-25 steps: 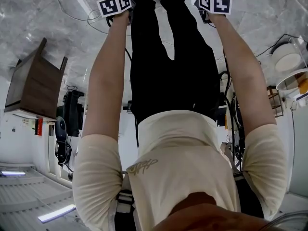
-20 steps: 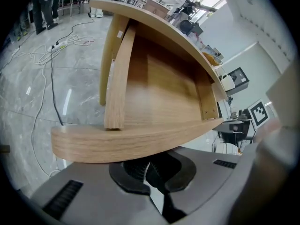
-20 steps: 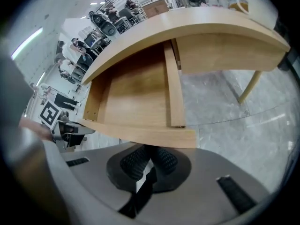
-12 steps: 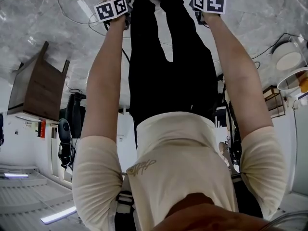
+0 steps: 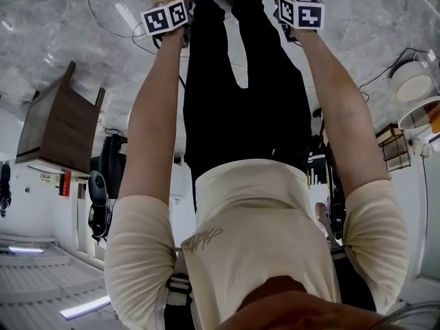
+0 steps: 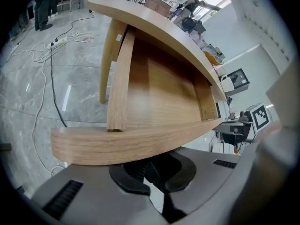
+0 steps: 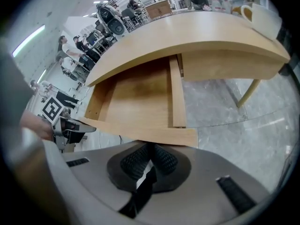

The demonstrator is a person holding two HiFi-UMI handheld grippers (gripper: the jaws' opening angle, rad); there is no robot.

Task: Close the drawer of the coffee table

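- Left gripper (image 6: pixel 147 165): jaws pinched together with nothing between them, the tips right up against the drawer front (image 6: pixel 117 144), which runs straight across ahead of them.
- Right gripper (image 7: pixel 150 153): the ribbed pads (image 7: pixel 164 159) are also closed on nothing, nosed up to the same front panel, near its right-hand end as this tool sees it.
- The drawer (image 7: pixel 140 95) is wide open. Its bare wooden floor stretches away beyond both tools, back under the coffee table (image 7: pixel 197 34).
- The step in hand looks like the push itself, with two closed jaw tips acting as blunt pushers.
- To do it well, drive both tools forward together at the same pace, straight along the drawer's side rails, so the front stays square and doesn't rack or jam.
- Keep the tips low on the panel and level, not sliding up over its edge.
- Ease off near the end: a white cup (image 7: pixel 265 20) sits on the tabletop far ahead and right of the right gripper, and a slam could jolt it.
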